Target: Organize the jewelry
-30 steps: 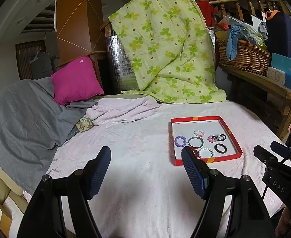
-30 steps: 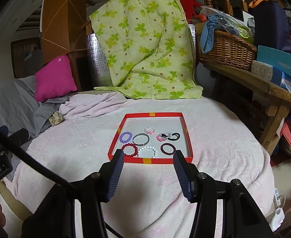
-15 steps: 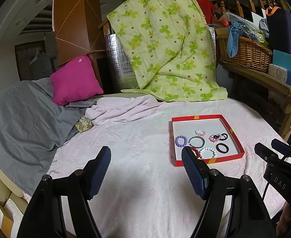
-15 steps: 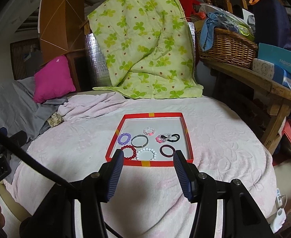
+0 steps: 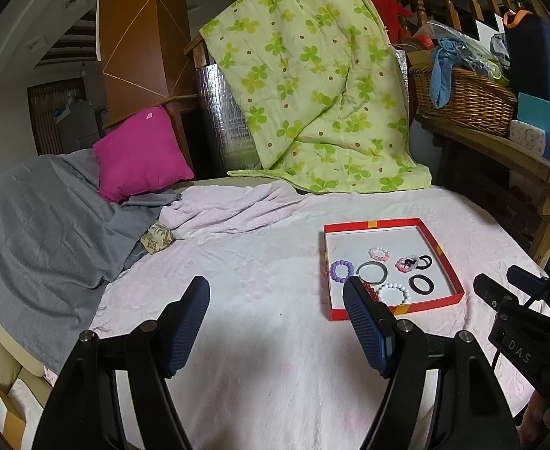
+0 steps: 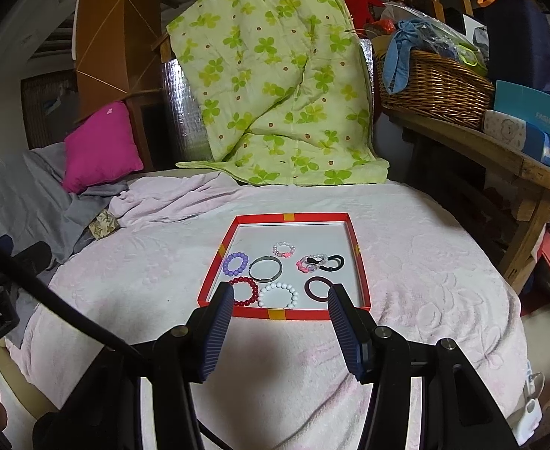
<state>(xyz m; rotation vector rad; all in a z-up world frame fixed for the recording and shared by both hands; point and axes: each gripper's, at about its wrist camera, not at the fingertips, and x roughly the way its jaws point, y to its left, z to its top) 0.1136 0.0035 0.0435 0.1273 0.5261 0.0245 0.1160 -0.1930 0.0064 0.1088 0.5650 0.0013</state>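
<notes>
A red-rimmed tray lies on the pale pink bedspread and holds several bracelets and hair ties. Among them are a purple bead bracelet, a grey bangle, a dark red bead bracelet, a white bead bracelet and a dark hair tie. My right gripper hovers open just in front of the tray's near rim, nothing between its fingers. My left gripper stands open over bare bedspread, left of the tray; its right finger covers part of the red bracelet.
A green clover quilt hangs at the back of the bed. A magenta pillow and grey blanket lie at the left. A wooden bench with a wicker basket and boxes stands at the right.
Both views have shifted only slightly; the tray sits a little lower and closer in the right wrist view. Neither gripper's opening has changed.
</notes>
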